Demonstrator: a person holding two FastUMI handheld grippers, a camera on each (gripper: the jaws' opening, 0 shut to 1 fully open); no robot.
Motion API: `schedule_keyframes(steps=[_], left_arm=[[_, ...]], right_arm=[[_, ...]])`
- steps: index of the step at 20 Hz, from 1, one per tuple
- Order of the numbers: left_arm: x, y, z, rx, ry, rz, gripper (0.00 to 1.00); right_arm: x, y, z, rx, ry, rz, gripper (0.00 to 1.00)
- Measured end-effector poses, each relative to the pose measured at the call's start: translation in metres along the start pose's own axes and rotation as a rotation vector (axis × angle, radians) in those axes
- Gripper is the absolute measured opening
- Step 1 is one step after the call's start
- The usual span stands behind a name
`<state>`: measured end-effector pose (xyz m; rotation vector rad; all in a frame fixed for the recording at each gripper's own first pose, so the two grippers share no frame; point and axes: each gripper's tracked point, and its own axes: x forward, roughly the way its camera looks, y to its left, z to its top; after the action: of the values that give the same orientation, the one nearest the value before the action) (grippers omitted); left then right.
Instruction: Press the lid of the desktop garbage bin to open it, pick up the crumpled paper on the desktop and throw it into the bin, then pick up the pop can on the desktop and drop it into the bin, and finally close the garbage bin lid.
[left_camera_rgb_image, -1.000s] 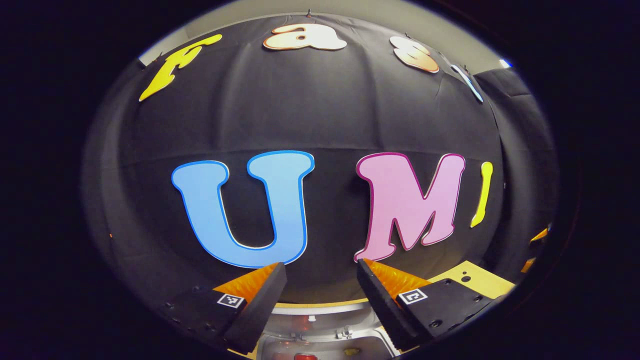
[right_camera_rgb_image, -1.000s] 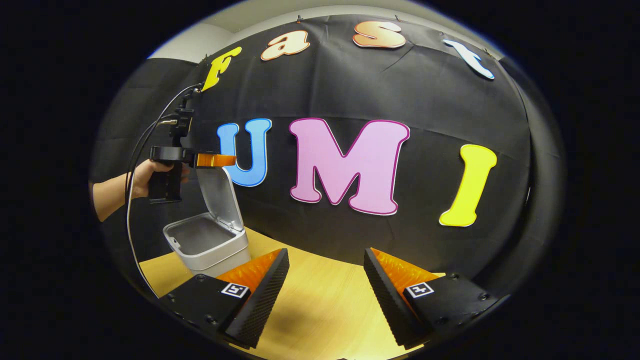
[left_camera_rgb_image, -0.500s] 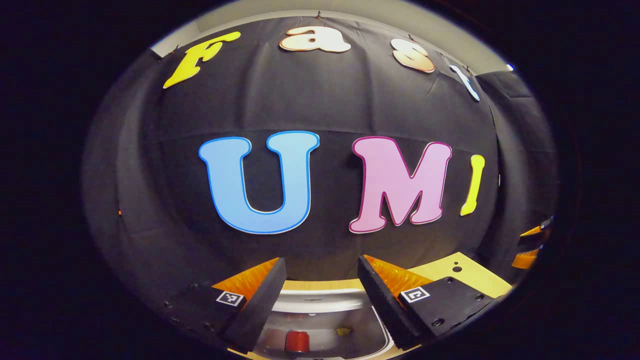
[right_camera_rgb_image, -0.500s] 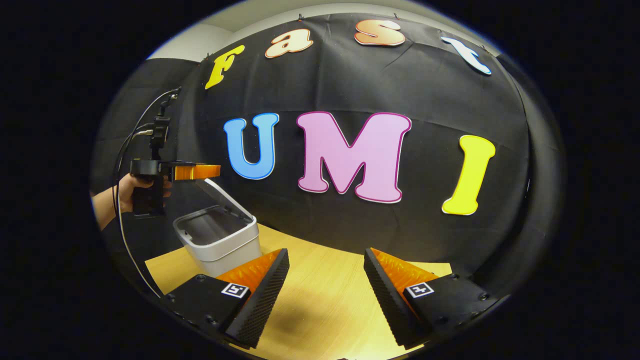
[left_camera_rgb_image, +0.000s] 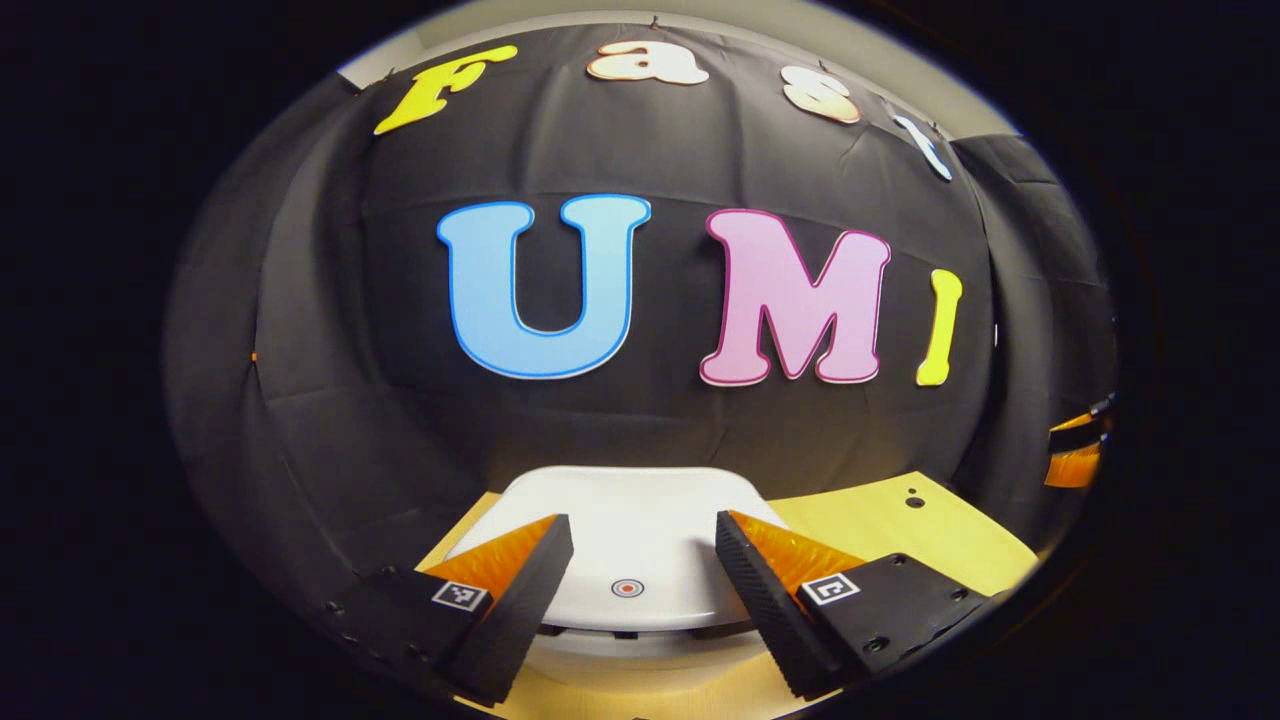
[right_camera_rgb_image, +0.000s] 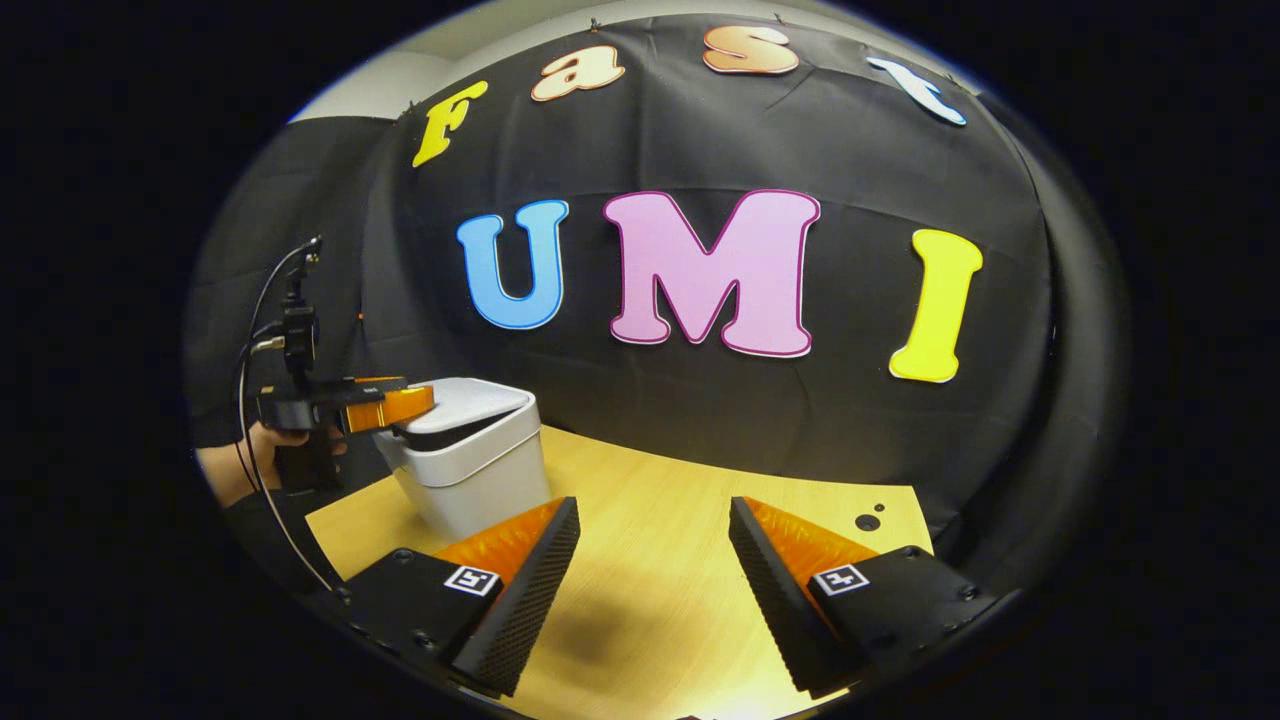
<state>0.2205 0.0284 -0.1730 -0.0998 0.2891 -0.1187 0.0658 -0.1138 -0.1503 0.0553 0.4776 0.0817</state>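
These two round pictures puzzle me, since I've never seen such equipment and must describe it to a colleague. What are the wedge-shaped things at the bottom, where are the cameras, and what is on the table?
Each camera rides on a hand-held two-finger gripper, and the wedges are that gripper's own fingers. In the left gripper view, the left gripper hangs open over the white bin lid, which is down. In the right gripper view, the right gripper is open and holds nothing above the wooden table; farther off, a person's hand holds the left gripper at the garbage bin.
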Motion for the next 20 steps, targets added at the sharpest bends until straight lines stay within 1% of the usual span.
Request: schedule_keyframes(steps=[2, 3, 4, 6, 8, 10, 12, 13, 14, 16, 17, 19, 20], left_arm=[[0.0, -0.001, -0.009, 0.018, -0.012, 0.001, 0.98], [0.0, -0.001, -0.005, 0.044, -0.041, -0.001, 0.99], [0.001, -0.002, -0.011, 0.065, -0.035, -0.002, 0.98], [0.002, -0.003, -0.007, 0.096, -0.072, -0.004, 0.99], [0.004, -0.003, -0.011, 0.087, -0.093, -0.01, 0.99], [0.002, -0.003, -0.014, 0.064, -0.092, -0.012, 0.99], [0.002, -0.003, -0.018, 0.074, -0.095, -0.01, 1.0], [0.002, -0.004, -0.021, 0.094, -0.093, -0.011, 0.99], [-0.003, -0.004, -0.015, 0.089, -0.117, -0.013, 1.0], [-0.002, -0.004, -0.017, 0.065, -0.127, -0.021, 0.99], [-0.002, -0.004, -0.014, 0.069, -0.126, -0.02, 1.0], [-0.008, -0.004, -0.012, 0.064, -0.104, 0.01, 0.98], [-0.013, -0.007, -0.003, 0.06, -0.119, 0.017, 0.98]], right_arm=[[-0.003, 0.003, -0.004, 0.002, 0.004, -0.008, 0.97], [-0.006, 0.005, -0.007, 0.001, 0.011, -0.01, 0.97], [-0.008, 0.006, -0.01, -0.001, 0.018, -0.015, 0.97], [-0.012, 0.008, -0.016, -0.001, 0.038, -0.027, 0.97], [-0.015, 0.01, -0.018, -0.003, 0.048, -0.043, 0.97], [-0.02, 0.008, -0.014, -0.031, 0.039, -0.076, 0.97], [-0.024, 0.011, -0.011, -0.042, 0.029, -0.091, 0.97], [-0.026, 0.014, -0.01, -0.037, 0.025, -0.096, 0.97], [-0.029, 0.017, -0.009, -0.03, 0.021, -0.099, 0.97], [-0.033, 0.021, -0.012, -0.022, 0.025, -0.112, 0.97], [-0.036, 0.023, -0.013, -0.019, 0.029, -0.117, 0.97], [-0.042, 0.024, -0.011, -0.018, 0.024, -0.135, 0.97], [-0.045, 0.024, -0.01, -0.017, 0.019, -0.146, 0.97]])
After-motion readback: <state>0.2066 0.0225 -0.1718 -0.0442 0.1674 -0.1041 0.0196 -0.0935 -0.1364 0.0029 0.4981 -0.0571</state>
